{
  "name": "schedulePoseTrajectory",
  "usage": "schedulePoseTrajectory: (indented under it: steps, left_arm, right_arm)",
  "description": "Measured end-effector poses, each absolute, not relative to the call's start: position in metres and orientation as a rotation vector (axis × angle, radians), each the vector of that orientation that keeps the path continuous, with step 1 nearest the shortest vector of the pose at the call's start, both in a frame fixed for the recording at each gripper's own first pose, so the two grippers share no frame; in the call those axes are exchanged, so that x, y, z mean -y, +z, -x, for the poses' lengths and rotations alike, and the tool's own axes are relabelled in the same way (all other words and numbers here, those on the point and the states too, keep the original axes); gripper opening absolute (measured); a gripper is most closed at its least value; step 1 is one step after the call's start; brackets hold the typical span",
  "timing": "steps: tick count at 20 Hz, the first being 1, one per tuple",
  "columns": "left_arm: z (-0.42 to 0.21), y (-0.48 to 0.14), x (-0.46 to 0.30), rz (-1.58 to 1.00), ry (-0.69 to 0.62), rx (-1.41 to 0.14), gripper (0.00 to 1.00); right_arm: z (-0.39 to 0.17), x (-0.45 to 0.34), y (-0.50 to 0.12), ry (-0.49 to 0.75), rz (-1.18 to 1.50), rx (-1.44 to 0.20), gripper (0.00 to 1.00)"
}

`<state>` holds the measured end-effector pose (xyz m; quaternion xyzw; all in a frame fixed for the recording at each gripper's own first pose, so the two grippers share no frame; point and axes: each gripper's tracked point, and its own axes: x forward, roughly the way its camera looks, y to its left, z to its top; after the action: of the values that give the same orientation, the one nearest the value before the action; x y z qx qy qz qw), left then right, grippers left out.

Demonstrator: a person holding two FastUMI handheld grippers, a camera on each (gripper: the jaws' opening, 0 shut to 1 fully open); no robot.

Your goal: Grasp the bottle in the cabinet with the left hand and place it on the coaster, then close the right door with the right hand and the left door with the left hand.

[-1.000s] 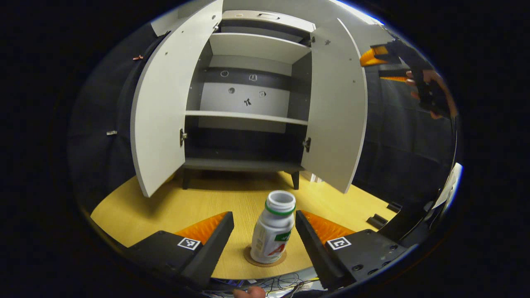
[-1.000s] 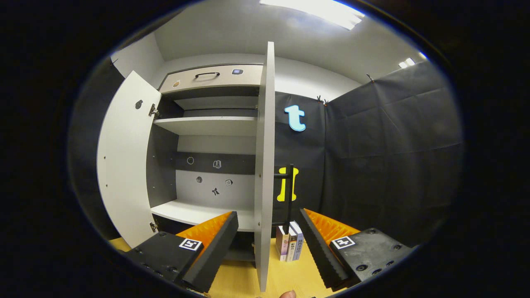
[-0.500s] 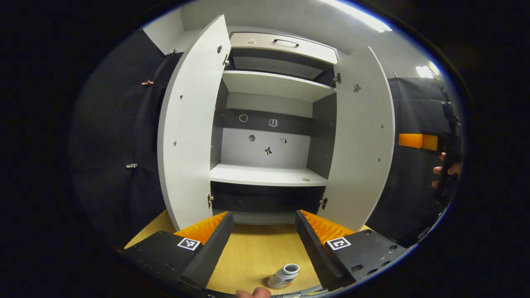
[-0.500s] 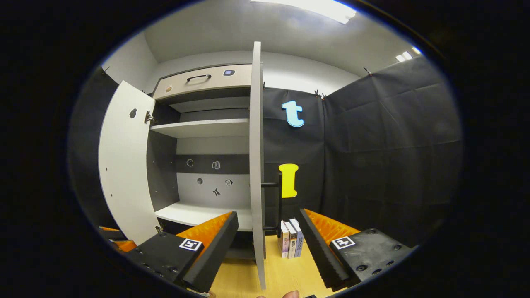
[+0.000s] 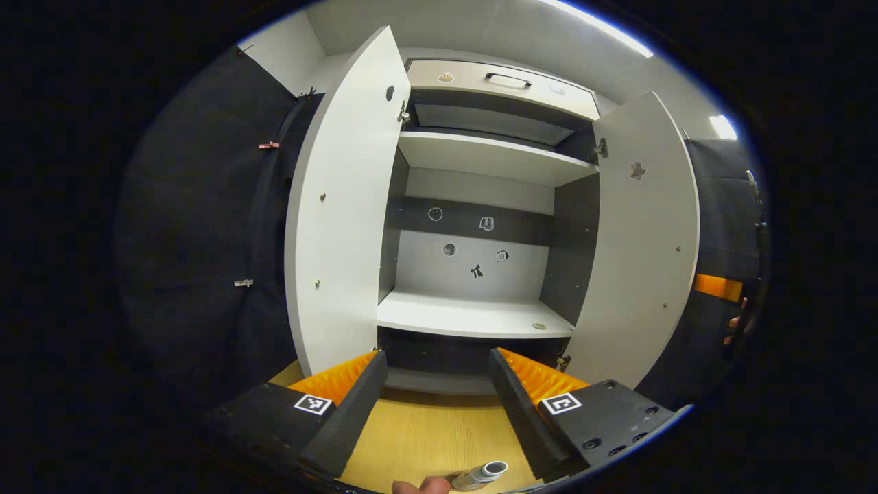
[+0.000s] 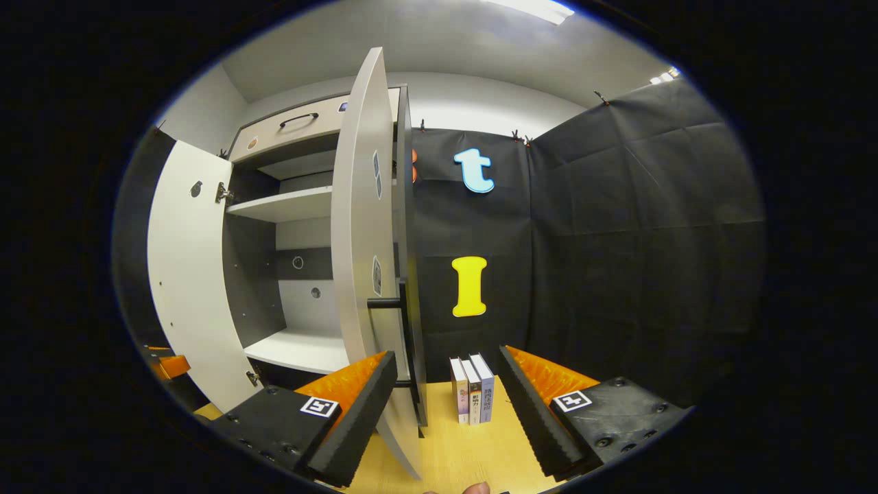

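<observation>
Jaws on the left gripper [image 5: 432, 391] are spread wide with nothing between them. Past them stands the cabinet [image 5: 480, 206], its left door [image 5: 343, 219] and right door [image 5: 645, 240] both swung out. Near the bottom edge, the bottle [image 5: 480, 475] stands on the yellow counter [image 5: 432, 432], just below the jaws; whether a coaster lies under it cannot be told. Jaws on the right gripper [image 6: 446, 398] are spread wide too, holding nothing. From there the right door shows its outer face and dark handle [image 6: 401, 322], with three books [image 6: 472, 398] standing to its right.
</observation>
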<state>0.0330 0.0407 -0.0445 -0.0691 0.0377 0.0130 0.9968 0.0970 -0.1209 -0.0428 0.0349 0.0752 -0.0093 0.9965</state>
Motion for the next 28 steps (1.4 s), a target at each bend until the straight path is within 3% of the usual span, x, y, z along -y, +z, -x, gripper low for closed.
schedulePoseTrajectory:
  steps: [6, 15, 28]
  left_arm:
    - [-0.040, -0.040, -0.039, 0.138, 0.056, -0.064, 0.95]
    - [-0.038, -0.028, -0.046, 0.093, 0.142, -0.053, 0.95]
    - [-0.029, -0.031, -0.085, 0.058, 0.112, -0.060, 0.95]
  right_arm:
    - [-0.107, 0.105, -0.053, 0.054, -0.099, -0.178, 0.96]
    - [-0.117, 0.010, -0.064, 0.280, -0.175, -0.215, 0.98]
    - [-0.161, -0.090, -0.083, 0.332, -0.128, -0.226, 0.98]
